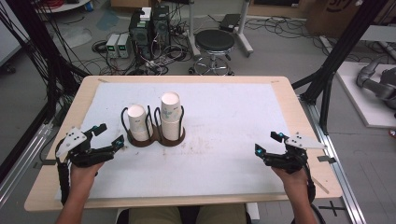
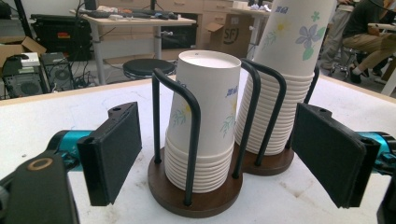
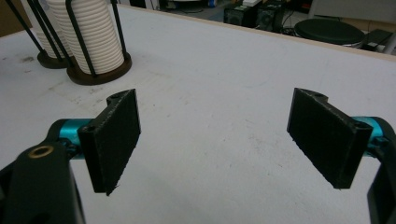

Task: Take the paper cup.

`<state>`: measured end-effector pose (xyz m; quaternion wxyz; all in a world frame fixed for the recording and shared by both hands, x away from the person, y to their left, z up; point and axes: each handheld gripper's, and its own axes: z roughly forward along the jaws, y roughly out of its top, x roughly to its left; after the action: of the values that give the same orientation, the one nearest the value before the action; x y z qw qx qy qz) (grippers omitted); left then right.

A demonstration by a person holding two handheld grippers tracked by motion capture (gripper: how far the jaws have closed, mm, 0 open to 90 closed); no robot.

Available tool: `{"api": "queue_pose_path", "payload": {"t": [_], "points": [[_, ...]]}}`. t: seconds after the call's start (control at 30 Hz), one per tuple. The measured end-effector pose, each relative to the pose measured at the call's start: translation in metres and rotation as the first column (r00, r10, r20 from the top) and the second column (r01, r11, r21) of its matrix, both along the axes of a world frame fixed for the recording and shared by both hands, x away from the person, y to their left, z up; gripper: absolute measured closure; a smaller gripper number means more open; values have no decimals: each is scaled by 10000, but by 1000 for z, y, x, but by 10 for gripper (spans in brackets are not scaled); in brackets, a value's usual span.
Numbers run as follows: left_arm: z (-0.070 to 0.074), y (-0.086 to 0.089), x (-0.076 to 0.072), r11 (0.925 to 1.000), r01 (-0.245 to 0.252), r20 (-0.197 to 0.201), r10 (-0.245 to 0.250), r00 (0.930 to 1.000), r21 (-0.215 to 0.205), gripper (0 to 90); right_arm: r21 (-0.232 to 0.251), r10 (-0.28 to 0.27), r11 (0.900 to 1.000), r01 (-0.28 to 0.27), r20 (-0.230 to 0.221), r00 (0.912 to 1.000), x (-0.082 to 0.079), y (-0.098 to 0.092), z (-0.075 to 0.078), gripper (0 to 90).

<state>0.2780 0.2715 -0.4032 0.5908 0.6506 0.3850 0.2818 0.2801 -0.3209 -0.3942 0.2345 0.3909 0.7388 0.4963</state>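
My left gripper (image 1: 108,134) hovers just beside the shorter stack of paper cups (image 2: 205,126), jaws spread wide with nothing between them. That stack stands upside down in the near ring of a dark wire cup holder (image 2: 196,198) left of the table's (image 1: 224,163) middle. The taller stack (image 2: 285,70) behind runs off the top of my left gripper view. My right gripper (image 1: 267,142) waits well apart over bare cloth, jaws wide, holding nothing.

Showing black two-jaw frames on left gripper (image 1: 110,134) and right gripper (image 1: 268,142), with teal fittings behind flat black pads (image 2: 116,149). Carrying grey three-cornered plates on top. Trailing black cables back along bare forearms.
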Motion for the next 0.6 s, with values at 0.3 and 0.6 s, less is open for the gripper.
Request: {"api": "queue_pose_path", "payload": {"t": [0.3, 0.6], "points": [[0, 0, 5, 10000, 30, -147, -32, 9999, -84, 164, 58, -43, 10000, 44, -126, 9999, 1, -3, -2, 177], [1, -4, 4, 9997, 218, -304, -220, 9993, -89, 164, -103, 196, 9997, -199, -281, 9994, 2, 1, -5, 177]]}}
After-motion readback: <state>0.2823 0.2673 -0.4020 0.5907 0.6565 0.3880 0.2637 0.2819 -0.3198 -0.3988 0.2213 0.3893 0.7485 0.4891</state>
